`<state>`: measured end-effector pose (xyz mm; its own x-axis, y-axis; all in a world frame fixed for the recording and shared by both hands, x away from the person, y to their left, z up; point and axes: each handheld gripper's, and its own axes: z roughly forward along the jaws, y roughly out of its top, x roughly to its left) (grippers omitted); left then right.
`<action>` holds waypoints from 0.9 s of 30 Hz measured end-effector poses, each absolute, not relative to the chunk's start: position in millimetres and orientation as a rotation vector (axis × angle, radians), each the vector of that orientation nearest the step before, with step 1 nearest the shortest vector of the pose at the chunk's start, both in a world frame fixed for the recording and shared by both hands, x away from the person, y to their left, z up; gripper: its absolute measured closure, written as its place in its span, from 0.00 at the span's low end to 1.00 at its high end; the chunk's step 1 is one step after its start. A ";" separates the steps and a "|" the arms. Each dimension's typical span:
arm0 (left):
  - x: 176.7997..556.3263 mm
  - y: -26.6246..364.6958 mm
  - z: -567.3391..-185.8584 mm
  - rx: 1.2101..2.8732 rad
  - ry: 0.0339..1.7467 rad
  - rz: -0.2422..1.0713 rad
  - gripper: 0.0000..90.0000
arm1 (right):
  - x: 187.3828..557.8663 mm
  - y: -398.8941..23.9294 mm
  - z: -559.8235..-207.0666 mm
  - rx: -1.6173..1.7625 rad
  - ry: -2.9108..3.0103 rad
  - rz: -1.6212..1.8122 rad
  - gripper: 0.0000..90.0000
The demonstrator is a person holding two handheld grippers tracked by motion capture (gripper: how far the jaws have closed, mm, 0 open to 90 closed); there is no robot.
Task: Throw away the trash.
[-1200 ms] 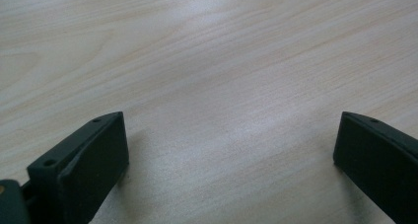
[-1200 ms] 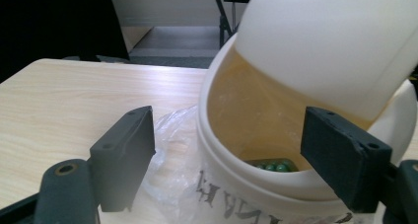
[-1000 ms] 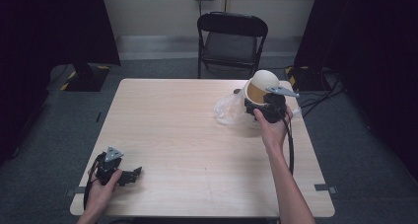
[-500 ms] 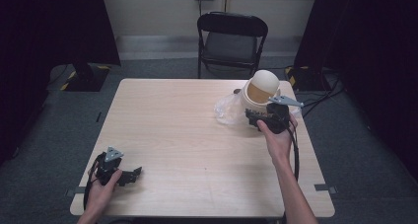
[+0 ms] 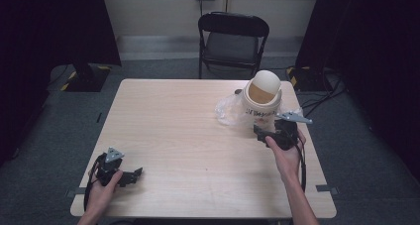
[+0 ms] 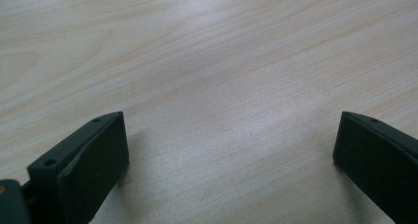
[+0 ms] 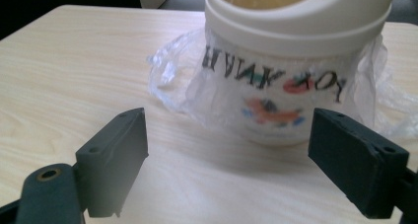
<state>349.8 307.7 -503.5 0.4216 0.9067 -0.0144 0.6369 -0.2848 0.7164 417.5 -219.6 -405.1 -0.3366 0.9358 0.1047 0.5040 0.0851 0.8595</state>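
The small white bin [image 5: 261, 103] with the domed swing lid stands upright near the far right of the table [image 5: 173, 131], a clear plastic liner [image 5: 229, 111] spilling out from under its lid onto the wood. The right gripper [image 5: 263, 134] sits just in front of it on the person's side, jaws spread wide with nothing between them; in the right gripper view the bin [image 7: 296, 71] stands just beyond the two black fingers [image 7: 116, 160], clear of both pads, with bare table in the gap. The left gripper [image 5: 130, 175] rests at the near left corner, well apart from the bin, its jaws also wide open over bare wood in the left gripper view. I count one bin, one liner, two grippers and one folding chair [image 5: 233, 41] behind the table. A second ago the right gripper was up at the bin's side by the lid; since then its jaws have been opening, and the hand has drawn back toward the person and lower, leaving the bin standing free. The left hand has not shifted.
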 end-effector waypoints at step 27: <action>349.8 307.7 -503.5 2.025 1.300 0.531 0.00 | 357.1 -253.1 -465.4 1.471 1.982 1.023 0.17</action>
<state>349.8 307.7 -503.5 0.4221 0.9064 -0.0157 0.6364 -0.2839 0.7172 357.1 -253.1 -465.4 -0.3184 0.9459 0.0627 0.5990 0.1495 0.7866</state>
